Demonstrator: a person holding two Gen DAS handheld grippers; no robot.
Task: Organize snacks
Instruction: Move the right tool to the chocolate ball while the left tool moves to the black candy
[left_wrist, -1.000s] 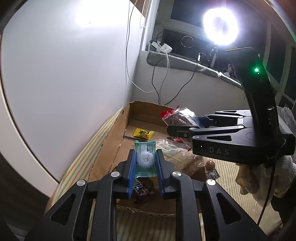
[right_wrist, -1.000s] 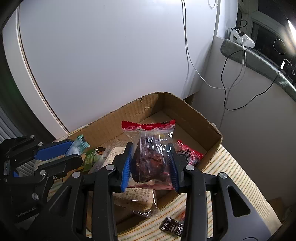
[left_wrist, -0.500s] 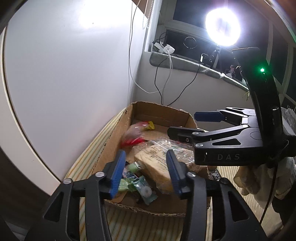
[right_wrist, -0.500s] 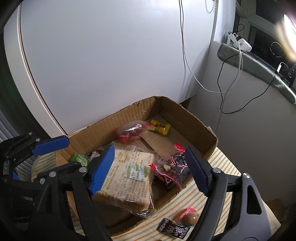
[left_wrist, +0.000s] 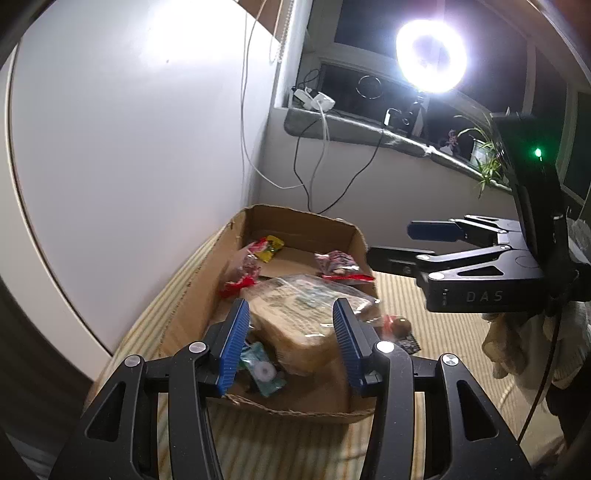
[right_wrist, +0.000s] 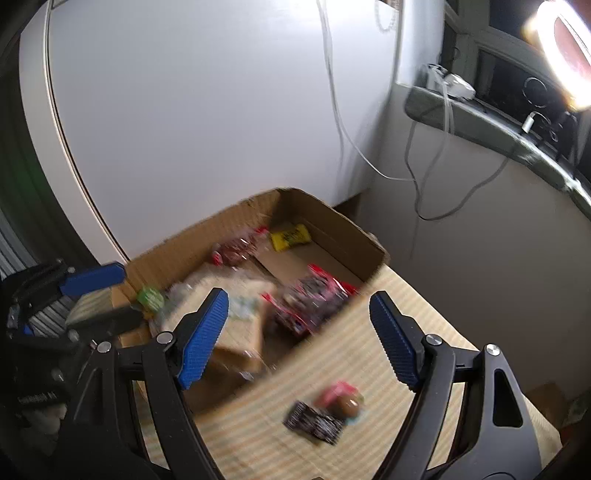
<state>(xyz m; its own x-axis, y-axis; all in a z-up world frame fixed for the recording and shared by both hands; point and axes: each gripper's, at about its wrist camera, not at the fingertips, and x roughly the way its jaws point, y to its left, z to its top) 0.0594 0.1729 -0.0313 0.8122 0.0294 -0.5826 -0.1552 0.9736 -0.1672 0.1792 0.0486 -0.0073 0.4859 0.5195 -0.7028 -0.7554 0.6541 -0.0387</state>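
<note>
Both snacks held a second ago now lie in the cardboard box (left_wrist: 354, 243): the green packet (left_wrist: 263, 373) at its near left corner, the red-topped clear bag (left_wrist: 242, 271) toward the far left. We record the left gripper (left_wrist: 290, 341) spread and empty above the box's near end, and the right gripper (right_wrist: 297, 338) spread wide and empty, aimed over the box's right wall; its view is motion-blurred.

Left outside, on the striped surface (right_wrist: 406, 295) just right of the box: a dark wrapped bar (right_wrist: 314, 422) and, touching or nearly so, a pink-wrapped round sweet (right_wrist: 345, 402).

Handling judgement: both look small and light. The bar's film is likely slick and lies flat, so we would pinch across its short width, fingers pressed to the surface. The round sweet may roll; take it across its middle, gently. The bread bag (left_wrist: 303, 317) in the box is soft and should not be squeezed.
</note>
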